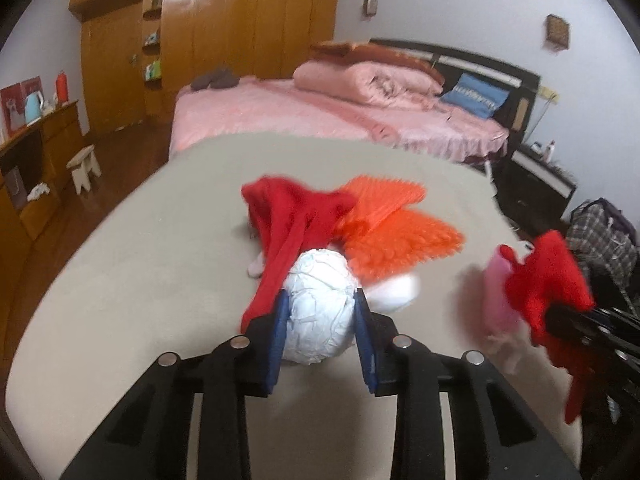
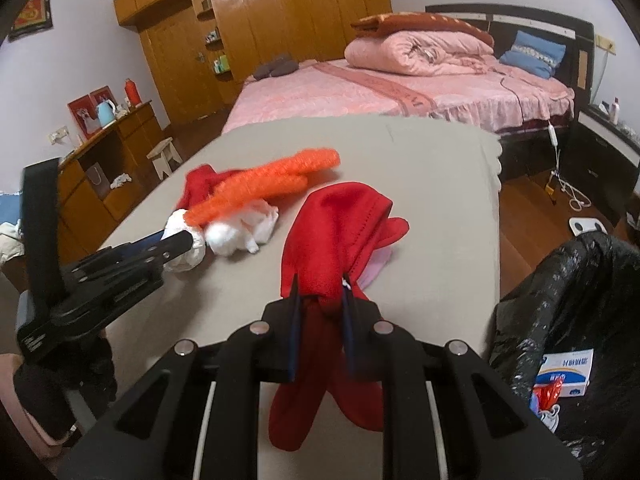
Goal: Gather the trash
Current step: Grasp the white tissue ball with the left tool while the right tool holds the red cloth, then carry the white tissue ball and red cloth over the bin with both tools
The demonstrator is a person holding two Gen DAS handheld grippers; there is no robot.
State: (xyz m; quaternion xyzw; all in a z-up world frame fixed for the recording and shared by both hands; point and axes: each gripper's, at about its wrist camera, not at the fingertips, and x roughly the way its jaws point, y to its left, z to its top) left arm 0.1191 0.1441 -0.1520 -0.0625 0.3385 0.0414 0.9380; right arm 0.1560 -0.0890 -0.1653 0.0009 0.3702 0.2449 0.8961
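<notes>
A crumpled white paper ball [image 1: 320,320] sits between the blue pads of my left gripper [image 1: 320,296], which is shut on its sides just above the grey tabletop [image 1: 120,280]. In the right wrist view the left gripper [image 2: 188,242] comes in from the left with that ball [image 2: 186,260] at its tip. My right gripper [image 2: 320,284] is shut on a red cloth [image 2: 336,232] that hangs from its fingers, with a pink piece [image 2: 376,268] under it. The left wrist view shows the same red cloth [image 1: 548,276] lifted at the right.
Another red cloth [image 1: 296,212], an orange bristly mat [image 1: 392,224] and crumpled white tissue [image 2: 240,232] lie mid-table. A black trash bag [image 2: 560,300] stands open at the table's right, with a blue-and-white box [image 2: 564,372] in it. A pink bed [image 2: 360,92] lies behind.
</notes>
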